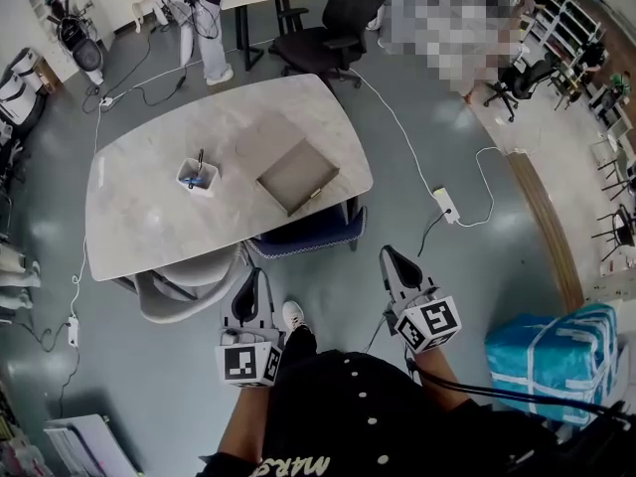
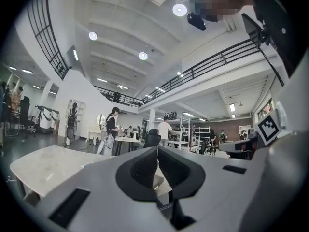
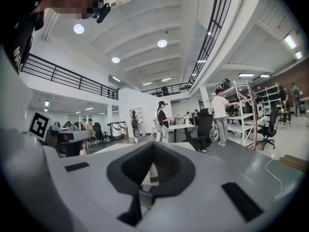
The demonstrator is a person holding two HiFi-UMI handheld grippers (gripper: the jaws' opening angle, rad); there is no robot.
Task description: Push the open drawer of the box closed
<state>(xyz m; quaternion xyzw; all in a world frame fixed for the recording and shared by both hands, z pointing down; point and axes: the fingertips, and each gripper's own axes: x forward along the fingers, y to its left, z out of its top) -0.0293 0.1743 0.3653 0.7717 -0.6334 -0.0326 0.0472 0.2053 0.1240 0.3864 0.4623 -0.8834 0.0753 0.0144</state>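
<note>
On the pale marble table lies a flat grey box with an open top, near the table's right front edge. Whether its drawer stands out I cannot tell from here. Both grippers hang in the air well short of the table, close to the person's body. My left gripper points towards the table's front edge, its jaws shut and empty. Off to the right, over the floor, my right gripper is likewise shut on nothing.
A small white holder with a pen stands left of the box. A blue chair and a grey chair are tucked under the table's near edge. A black office chair, people, a floor cable and a blue bundle surround it.
</note>
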